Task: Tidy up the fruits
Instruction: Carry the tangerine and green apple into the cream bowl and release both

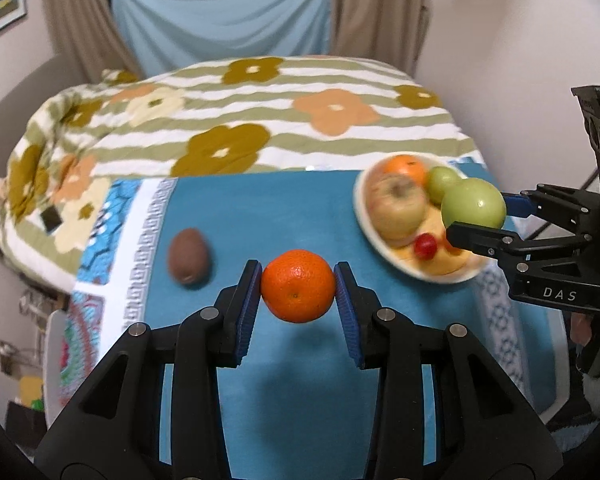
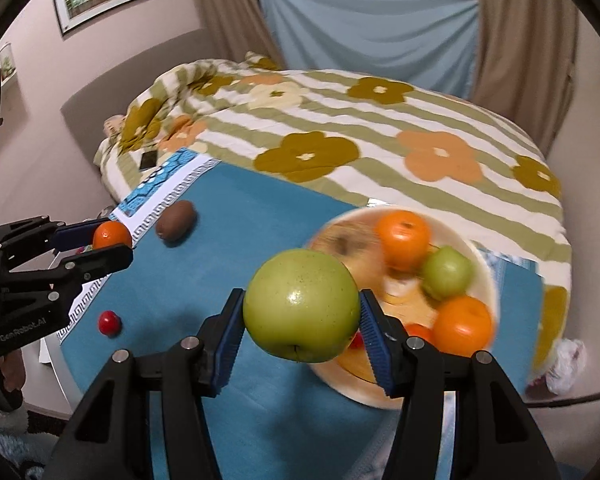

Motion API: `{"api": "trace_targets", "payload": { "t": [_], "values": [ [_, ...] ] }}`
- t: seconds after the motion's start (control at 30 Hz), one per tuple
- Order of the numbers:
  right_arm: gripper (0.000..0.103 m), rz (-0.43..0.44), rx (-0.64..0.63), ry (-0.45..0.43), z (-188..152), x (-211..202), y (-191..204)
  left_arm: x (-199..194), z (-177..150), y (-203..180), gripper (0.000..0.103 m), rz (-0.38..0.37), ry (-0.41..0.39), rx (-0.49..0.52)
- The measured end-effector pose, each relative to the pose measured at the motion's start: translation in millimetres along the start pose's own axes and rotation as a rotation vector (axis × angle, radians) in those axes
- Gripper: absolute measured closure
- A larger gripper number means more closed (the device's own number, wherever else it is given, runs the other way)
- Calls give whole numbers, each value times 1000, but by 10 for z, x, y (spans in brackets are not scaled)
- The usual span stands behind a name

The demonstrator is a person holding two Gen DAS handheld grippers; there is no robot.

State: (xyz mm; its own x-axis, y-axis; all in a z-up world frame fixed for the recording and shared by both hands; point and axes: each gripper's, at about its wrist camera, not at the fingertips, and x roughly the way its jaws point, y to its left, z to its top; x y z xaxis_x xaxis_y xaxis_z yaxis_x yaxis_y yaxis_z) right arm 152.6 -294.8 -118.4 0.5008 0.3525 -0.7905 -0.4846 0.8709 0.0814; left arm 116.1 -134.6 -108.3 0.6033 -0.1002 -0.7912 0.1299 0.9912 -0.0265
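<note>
My left gripper [image 1: 298,286] is shut on an orange mandarin [image 1: 298,286] and holds it above the blue tablecloth; it also shows in the right wrist view [image 2: 110,236]. My right gripper [image 2: 302,306] is shut on a green apple [image 2: 302,306] held just left of the cream bowl [image 2: 482,264]; the apple also shows in the left wrist view [image 1: 474,204]. The bowl [image 1: 364,216] holds oranges, a yellowish apple, a small green fruit and a red cherry tomato. A brown kiwi [image 1: 190,256] lies on the cloth, also seen in the right wrist view [image 2: 176,220]. A red cherry tomato [image 2: 109,323] lies near the cloth's left edge.
The blue tablecloth [image 1: 284,208] covers a small table pushed against a bed with a flowered striped quilt [image 1: 260,112]. A dark phone [image 2: 149,160] lies on the quilt. Walls and curtains stand behind. The table's edge runs close on the left and right.
</note>
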Motion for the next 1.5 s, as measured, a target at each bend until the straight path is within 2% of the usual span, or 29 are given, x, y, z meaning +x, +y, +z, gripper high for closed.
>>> {"api": "trace_targets", "payload": {
  "t": [0.2,0.4,0.53,0.73,0.87,0.9,0.93,0.97,1.0,1.07,1.5],
  "values": [
    [52,-69,35,-10,-114,-214,-346,189,128,-467,62,-75,11,76],
    [52,-138,133,-18,-262,-336,-661,550,204,-917,62,-170,65,172],
    [52,-166,193,-16,-338,-383,-797,742,215,-1160,62,-207,98,227],
    [52,-191,249,-8,-410,-372,-924,999,196,-1436,62,-236,144,314],
    [52,-191,268,-8,-397,-324,-966,1074,214,-1478,61,-210,160,340],
    [52,-192,271,-8,-393,-309,-972,1078,223,-1474,59,-214,161,340],
    [52,-192,274,-8,-379,-295,-977,1063,233,-1455,43,-226,159,340],
    [52,-191,276,-8,-373,-282,-980,1051,243,-1438,13,-227,154,338],
    [52,-190,277,-7,-358,-267,-982,1022,255,-1406,0,-222,141,333],
    [52,-187,277,-8,-335,-246,-979,930,294,-1317,0,-228,102,312],
    [52,-130,205,-14,-84,-48,-828,764,362,-823,0,-145,94,231]
  ]
}}
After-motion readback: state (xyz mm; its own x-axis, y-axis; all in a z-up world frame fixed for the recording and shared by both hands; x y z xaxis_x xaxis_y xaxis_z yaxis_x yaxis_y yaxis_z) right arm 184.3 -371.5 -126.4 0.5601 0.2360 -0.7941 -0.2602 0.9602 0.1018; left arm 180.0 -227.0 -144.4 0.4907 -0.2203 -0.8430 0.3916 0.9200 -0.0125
